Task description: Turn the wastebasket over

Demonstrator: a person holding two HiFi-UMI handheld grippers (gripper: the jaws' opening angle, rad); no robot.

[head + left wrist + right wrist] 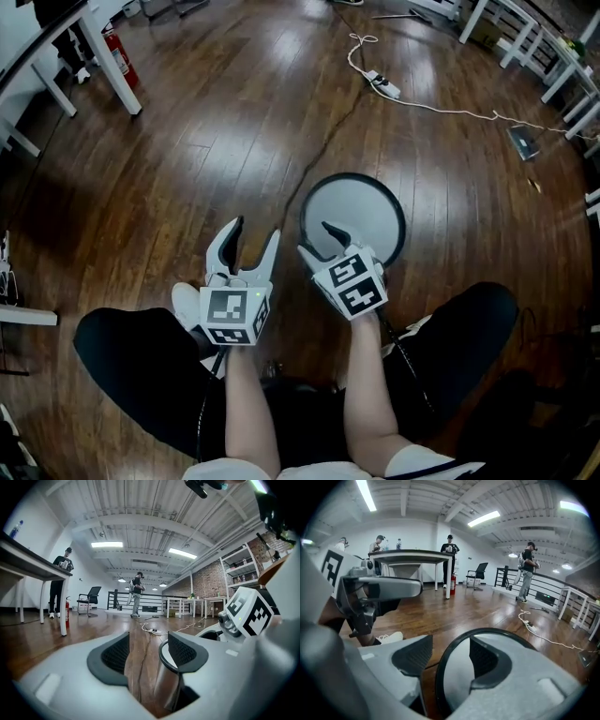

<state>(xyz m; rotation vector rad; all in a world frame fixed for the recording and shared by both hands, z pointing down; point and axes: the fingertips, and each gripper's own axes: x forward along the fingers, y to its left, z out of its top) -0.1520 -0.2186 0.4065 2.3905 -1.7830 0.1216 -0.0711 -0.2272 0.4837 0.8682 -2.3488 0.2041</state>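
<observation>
The wastebasket (366,211) stands on the wooden floor, a round shiny metal bin with its black rim up and pale grey inside. My right gripper (319,241) is open at its near left rim. In the right gripper view the rim (440,677) runs between the jaws of the right gripper (450,658), one jaw over the inside, the other outside, neither pressing. My left gripper (255,234) is open just left of the bin, with nothing between its fingers. The left gripper view shows the bin's metal side (166,686) behind the left gripper (147,651), by its right jaw.
The person's knees and a white shoe (185,302) flank the grippers. A power strip (384,86) with a white cable lies on the floor beyond the bin. A fire extinguisher (117,52) and table legs stand at far left, white tables (525,37) at far right. Other people stand far off.
</observation>
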